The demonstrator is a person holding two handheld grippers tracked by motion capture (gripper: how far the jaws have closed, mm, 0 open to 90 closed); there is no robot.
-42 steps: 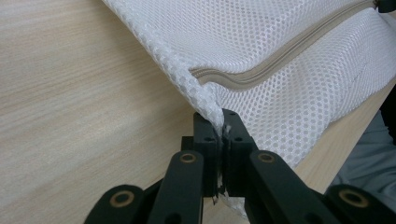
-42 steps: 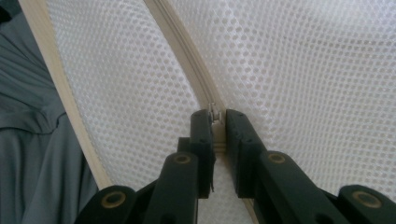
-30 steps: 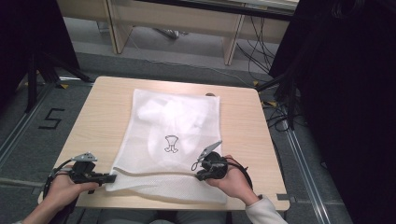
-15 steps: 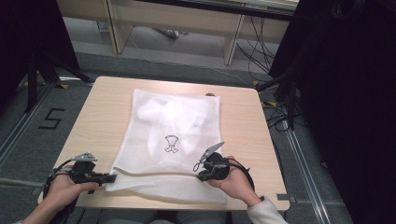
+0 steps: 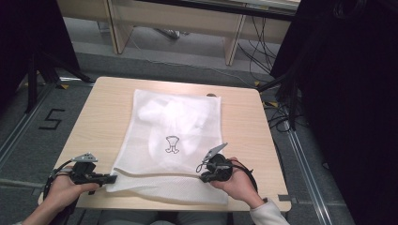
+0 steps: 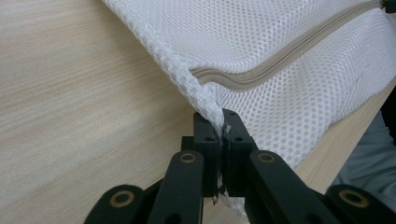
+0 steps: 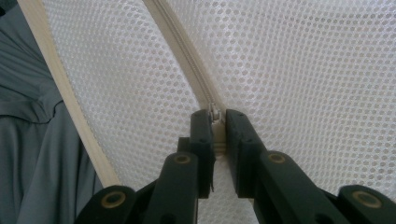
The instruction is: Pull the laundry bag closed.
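Mesh bag (image 5: 173, 140) lies flat mid-table (image 5: 103, 117), white garment inside. Left gripper (image 6: 219, 128) is clamped on the bag's 7 o'clock corner; right gripper (image 7: 215, 122) pinches the zipper pull (image 7: 214, 112) at 5 o'clock. Whether the zipper is being opened or closed cannot be told; its travel appears barely begun.
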